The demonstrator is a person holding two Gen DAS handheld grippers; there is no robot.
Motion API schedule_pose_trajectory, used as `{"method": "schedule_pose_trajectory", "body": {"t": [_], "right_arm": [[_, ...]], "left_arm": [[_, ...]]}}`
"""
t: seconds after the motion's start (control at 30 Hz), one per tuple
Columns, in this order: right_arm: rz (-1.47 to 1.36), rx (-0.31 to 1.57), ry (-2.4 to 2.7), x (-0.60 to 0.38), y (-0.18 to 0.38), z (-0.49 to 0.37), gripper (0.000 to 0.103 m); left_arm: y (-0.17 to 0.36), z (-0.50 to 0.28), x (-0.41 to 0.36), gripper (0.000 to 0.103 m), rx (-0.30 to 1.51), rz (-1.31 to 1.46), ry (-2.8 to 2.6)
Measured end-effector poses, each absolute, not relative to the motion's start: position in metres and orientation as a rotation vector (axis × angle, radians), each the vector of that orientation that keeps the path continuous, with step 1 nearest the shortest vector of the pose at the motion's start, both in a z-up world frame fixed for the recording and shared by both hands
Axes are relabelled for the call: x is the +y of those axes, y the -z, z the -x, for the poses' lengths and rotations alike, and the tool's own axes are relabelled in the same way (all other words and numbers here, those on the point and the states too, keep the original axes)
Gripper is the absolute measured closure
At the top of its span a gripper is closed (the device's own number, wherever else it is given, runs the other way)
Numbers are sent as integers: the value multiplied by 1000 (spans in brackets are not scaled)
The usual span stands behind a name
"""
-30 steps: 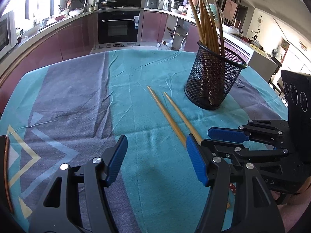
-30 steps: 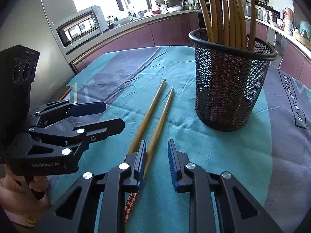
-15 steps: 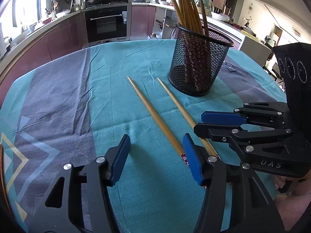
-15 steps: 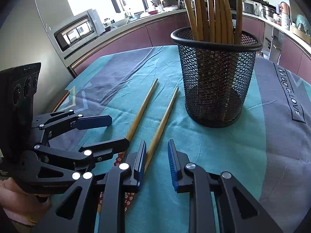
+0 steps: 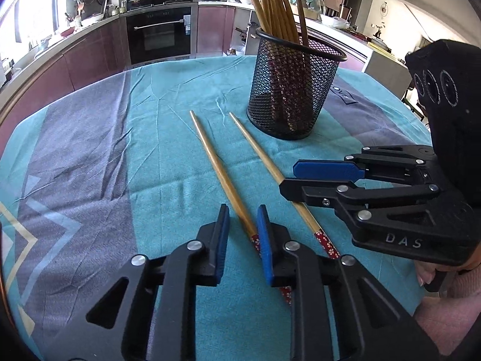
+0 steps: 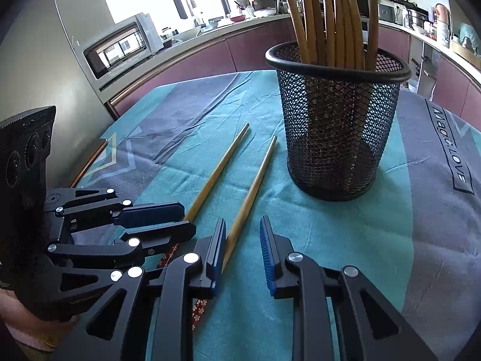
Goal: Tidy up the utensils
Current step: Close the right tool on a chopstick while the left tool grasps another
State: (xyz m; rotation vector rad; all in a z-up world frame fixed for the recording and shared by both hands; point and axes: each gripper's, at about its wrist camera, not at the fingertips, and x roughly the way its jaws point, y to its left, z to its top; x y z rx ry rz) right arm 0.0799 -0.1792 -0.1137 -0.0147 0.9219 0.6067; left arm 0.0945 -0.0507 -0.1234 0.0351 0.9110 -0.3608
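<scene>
A teal and grey-purple patterned tablecloth (image 5: 90, 156) covers the table, with dark-red kitchen cabinets and a black built-in oven (image 5: 159, 34) far behind. On the cloth, far right of centre, stands a black wire-mesh cylindrical holder (image 5: 293, 90) filled with upright wooden chopsticks (image 5: 272, 6). Two loose bamboo chopsticks lie side by side just near of the holder, pointed tips far, red flower-patterned ends near: the left chopstick (image 5: 221, 177) and the right chopstick (image 5: 264, 162). The left gripper (image 5: 242, 228), black with blue pads, has its jaws closing, now narrow, the left chopstick's near end lying between them against the right pad; whether both pads press it I cannot tell. The right gripper (image 6: 243, 240) stands narrowly parted over the right chopstick's near end, which passes just under its left finger (image 6: 218, 246), nothing clamped.
</scene>
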Motion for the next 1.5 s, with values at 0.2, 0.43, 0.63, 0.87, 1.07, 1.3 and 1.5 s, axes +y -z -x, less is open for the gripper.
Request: {"method": "schedule_pose_trajectory", "body": {"t": [0.2, 0.43, 0.63, 0.87, 1.07, 1.3, 1.5], "right_arm": [[24, 923, -600, -174, 113, -86, 82], [28, 923, -597, -172, 113, -93, 82], [30, 923, -593, -168, 113, -99, 82], [26, 922, -588, -165, 113, -105, 83], [12, 925, -579, -165, 114, -112, 90], [12, 926, -577, -163, 115, -118, 92], [8, 927, -571, -162, 115, -120, 93]], "left_arm": [[125, -87, -48, 91, 920, -2, 346], [125, -86, -47, 90, 926, 14, 343], [123, -100, -43, 83, 927, 10, 330], [123, -123, -46, 81, 927, -9, 326], [123, -134, -50, 83, 927, -40, 323], [124, -138, -51, 90, 921, -39, 306], [125, -138, -51, 92, 918, -41, 303]]}}
